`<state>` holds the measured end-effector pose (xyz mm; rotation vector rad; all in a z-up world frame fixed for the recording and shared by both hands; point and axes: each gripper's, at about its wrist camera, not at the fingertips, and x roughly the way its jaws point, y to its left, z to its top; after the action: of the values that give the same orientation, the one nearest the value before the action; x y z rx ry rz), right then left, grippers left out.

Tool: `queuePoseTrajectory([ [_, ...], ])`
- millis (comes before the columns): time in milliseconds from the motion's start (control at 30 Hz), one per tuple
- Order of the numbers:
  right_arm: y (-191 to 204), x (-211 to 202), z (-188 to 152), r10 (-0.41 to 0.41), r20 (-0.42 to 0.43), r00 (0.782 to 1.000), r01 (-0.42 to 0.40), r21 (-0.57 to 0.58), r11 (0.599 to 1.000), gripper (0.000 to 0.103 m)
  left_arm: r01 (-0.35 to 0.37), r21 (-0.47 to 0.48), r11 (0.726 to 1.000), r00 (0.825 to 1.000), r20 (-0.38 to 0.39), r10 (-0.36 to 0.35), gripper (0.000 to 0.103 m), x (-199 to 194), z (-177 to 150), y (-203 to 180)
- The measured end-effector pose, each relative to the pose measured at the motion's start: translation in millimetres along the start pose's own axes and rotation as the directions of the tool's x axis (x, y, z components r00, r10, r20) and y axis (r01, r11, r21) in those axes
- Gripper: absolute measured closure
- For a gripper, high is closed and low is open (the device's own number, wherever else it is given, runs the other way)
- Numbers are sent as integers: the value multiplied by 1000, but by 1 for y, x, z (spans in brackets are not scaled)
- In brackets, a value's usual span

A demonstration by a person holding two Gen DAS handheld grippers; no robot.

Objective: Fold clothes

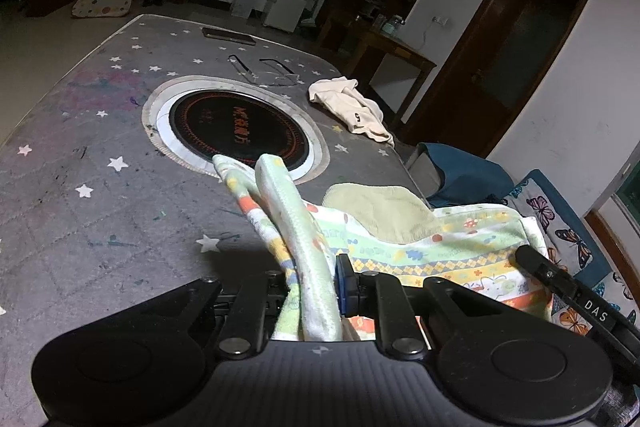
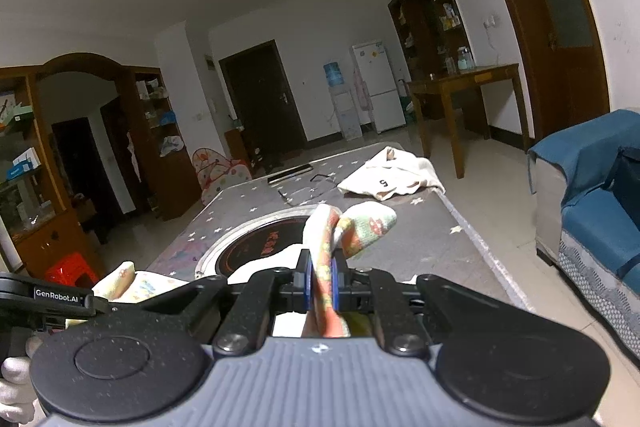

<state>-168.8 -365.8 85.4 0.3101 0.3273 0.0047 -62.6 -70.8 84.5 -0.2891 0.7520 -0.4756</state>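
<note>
**Star-print tabletop holds a few scattered items**

A grey tabletop (image 1: 100, 155) covered in a white-star pattern, stained with pink and dark marks near one side, carries a round black cooker plate (image 1: 236, 125) with orange markings, set in a pale ring at its middle. Beyond the plate lie a pair of thin-framed glasses (image 1: 268, 71) and, near the far edge, a flat dark device (image 1: 229, 35). A crumpled cream garment (image 1: 356, 111) rests at the far right corner. At the near right edge, a patterned pastel garment (image 1: 452, 251) lies partly on the surface.
</note>
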Motion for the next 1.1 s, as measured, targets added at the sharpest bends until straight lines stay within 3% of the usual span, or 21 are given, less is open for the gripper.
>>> queuePoseTrajectory([
  [433, -6, -2, 11, -31, 46, 998, 31, 5, 1000, 95, 5, 49, 999, 1000, 3, -5, 87, 12, 9, -15],
  [1100, -10, 24, 19, -47, 21, 999, 47, -31, 998, 95, -49, 108, 993, 998, -29, 52, 86, 46, 30, -22],
])
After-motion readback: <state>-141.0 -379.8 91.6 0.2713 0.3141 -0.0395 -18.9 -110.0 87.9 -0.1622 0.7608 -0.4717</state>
